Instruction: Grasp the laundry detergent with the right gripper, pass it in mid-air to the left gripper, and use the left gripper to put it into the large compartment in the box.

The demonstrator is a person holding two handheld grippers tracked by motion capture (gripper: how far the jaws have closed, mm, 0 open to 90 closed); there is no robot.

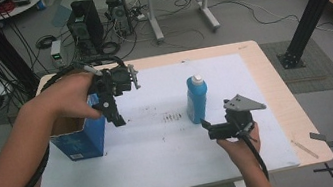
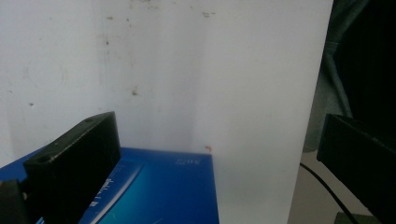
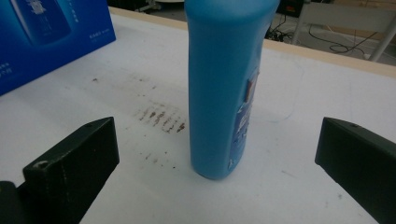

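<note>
Pointing toward the blue bottle, the right gripper sits low over the table's white mat, jaws spread wide and empty. The bottle stands upright near mid-table, its label too blurred to read. The left gripper, also wide open, hangs tilted downward above the open blue box, whose print is unreadable.
</note>
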